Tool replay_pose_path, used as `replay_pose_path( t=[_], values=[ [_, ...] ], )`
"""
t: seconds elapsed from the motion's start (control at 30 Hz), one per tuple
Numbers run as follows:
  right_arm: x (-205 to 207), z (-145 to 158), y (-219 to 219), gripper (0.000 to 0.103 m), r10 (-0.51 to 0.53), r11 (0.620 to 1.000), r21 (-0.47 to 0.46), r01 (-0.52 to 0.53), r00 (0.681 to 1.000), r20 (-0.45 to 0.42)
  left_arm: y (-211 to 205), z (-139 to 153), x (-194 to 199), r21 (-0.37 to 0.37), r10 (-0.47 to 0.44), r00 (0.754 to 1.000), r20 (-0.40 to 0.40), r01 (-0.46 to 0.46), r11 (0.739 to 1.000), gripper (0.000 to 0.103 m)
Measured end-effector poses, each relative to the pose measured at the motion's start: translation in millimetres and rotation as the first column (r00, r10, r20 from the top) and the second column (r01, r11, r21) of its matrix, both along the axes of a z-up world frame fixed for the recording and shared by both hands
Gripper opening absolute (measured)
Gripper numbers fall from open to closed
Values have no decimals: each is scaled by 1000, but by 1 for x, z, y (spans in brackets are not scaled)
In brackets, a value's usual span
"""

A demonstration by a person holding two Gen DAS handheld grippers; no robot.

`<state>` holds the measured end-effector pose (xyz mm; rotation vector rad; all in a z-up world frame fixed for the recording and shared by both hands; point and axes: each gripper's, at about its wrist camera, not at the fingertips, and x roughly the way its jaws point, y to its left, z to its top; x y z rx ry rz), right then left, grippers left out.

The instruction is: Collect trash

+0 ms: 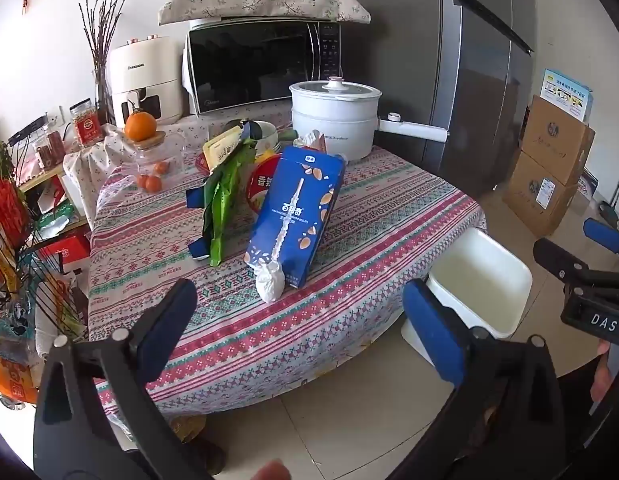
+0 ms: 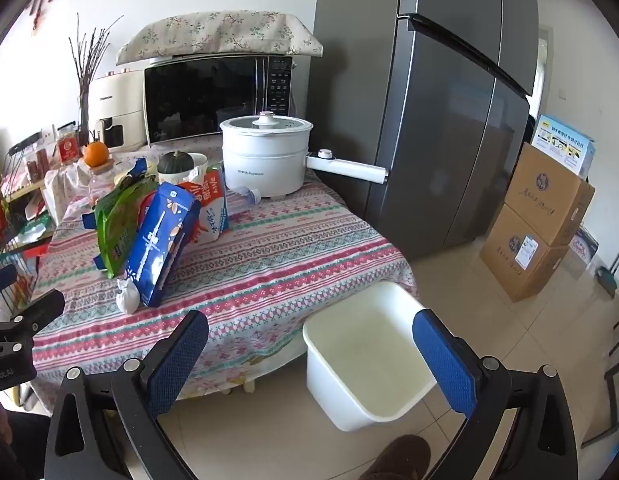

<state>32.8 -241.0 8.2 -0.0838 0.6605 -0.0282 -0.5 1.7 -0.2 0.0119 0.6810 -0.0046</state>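
- We see a tall grey fridge (image 2: pixel 449 120) behind the table, and two stacked cardboard boxes (image 2: pixel 537 224) stand on the floor to the right of it.
- We see the table (image 1: pixel 369 216) under a striped patterned cloth; at its back stand a black microwave (image 1: pixel 261 64) and a white electric pot (image 2: pixel 265 156) with a lid.
- On the floor just beside the table's near corner stands a white bin (image 2: pixel 365 356); we see nothing inside it.
- The trash lies together on the left part of the table: a blue biscuit box (image 1: pixel 297 212) leans tilted, a green wrapper (image 1: pixel 225 200) is just beside it on the left, and a red and white carton (image 2: pixel 209 208) stands behind it.
- A small crumpled white paper (image 1: pixel 271 282) touches the near lower corner of the blue box.
- Our left gripper (image 1: pixel 297 324) hangs above the table's near edge, its jaws spread wide with nothing between them.
- Our right gripper (image 2: pixel 309 354) hangs over the white bin, also spread wide and holding nothing.
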Motion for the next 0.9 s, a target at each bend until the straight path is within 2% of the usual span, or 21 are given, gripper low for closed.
replay_pose_path(
  t=[0.07,0.1,0.17,0.2,0.4,0.9],
  values=[
    [0,1,-1,103,-5,1000,1,5,1000,9,3,0,0,-15,6,1000,-3,-6,1000,102],
    [1,1,-2,103,-7,1000,3,7,1000,13,-7,4,2,29,3,1000,-5,-3,1000,102],
    [1,-2,-1,103,-4,1000,-15,4,1000,15,-12,8,5,27,0,1000,-10,1,1000,102],
    [2,-3,-2,103,-6,1000,-12,6,1000,16,-9,6,0,12,-5,1000,14,5,1000,102],
    [0,-3,-1,103,-10,1000,-15,10,1000,30,-2,1,0,-29,-11,1000,6,11,1000,102],
    [-1,-3,-2,103,-18,1000,-13,19,999,37,-1,0,0,-36,-17,1000,0,17,999,102]
  ],
)
